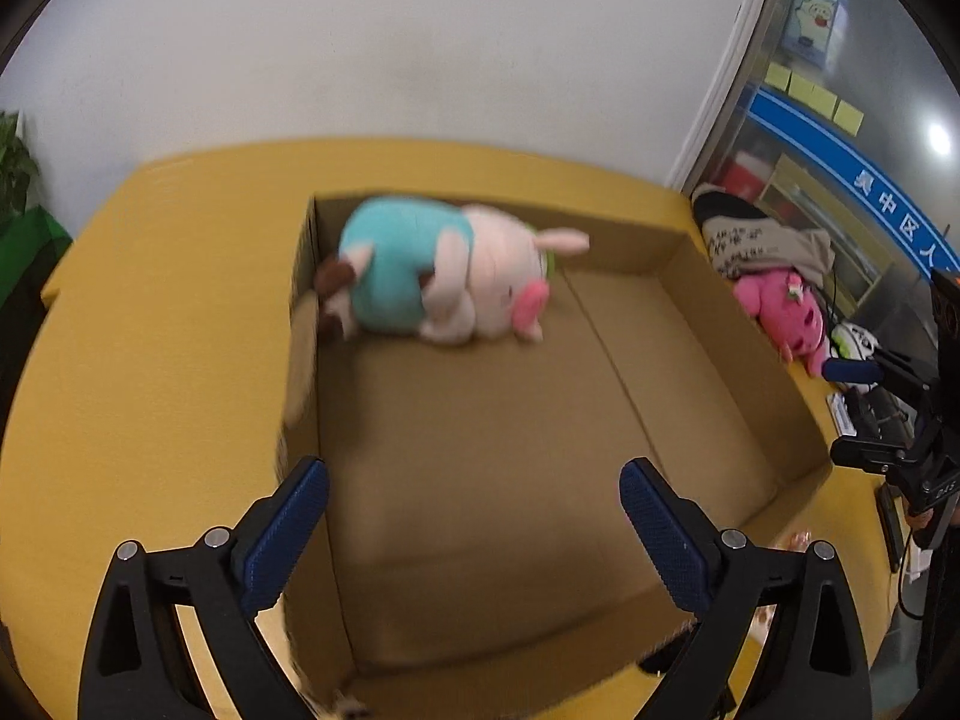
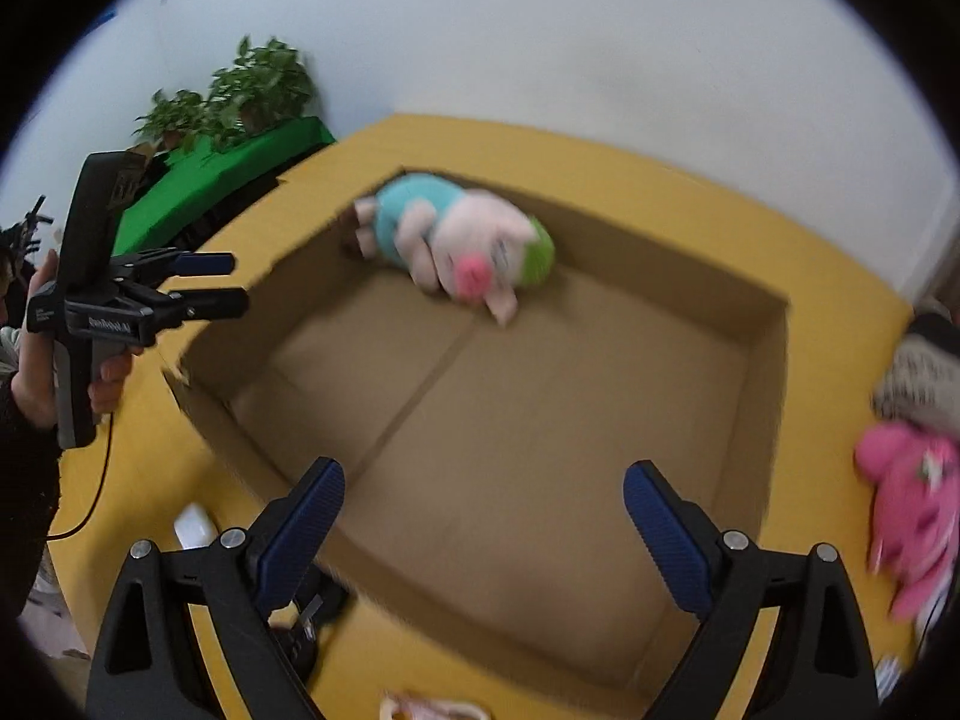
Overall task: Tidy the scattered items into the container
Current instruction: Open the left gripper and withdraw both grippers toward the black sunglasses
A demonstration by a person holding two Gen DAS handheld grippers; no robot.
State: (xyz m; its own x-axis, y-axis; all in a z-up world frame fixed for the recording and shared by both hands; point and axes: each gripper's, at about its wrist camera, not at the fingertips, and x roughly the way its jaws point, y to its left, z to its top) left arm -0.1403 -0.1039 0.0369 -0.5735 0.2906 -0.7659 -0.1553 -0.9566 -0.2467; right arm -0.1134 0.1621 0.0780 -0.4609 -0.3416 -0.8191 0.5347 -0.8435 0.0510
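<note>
Pink plush toy (image 2: 918, 504) is lying on the yellow surface just outside the cardboard box (image 2: 774, 396), likely light and squashy, best pinched mid-body, while left gripper (image 1: 474, 528) and right gripper (image 2: 483, 531) are gaping empty.

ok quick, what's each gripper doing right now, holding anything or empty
Left gripper: open, nothing between its jaws, above the cardboard box.
Right gripper: open, empty too; the pig plush lies in the box.
</note>
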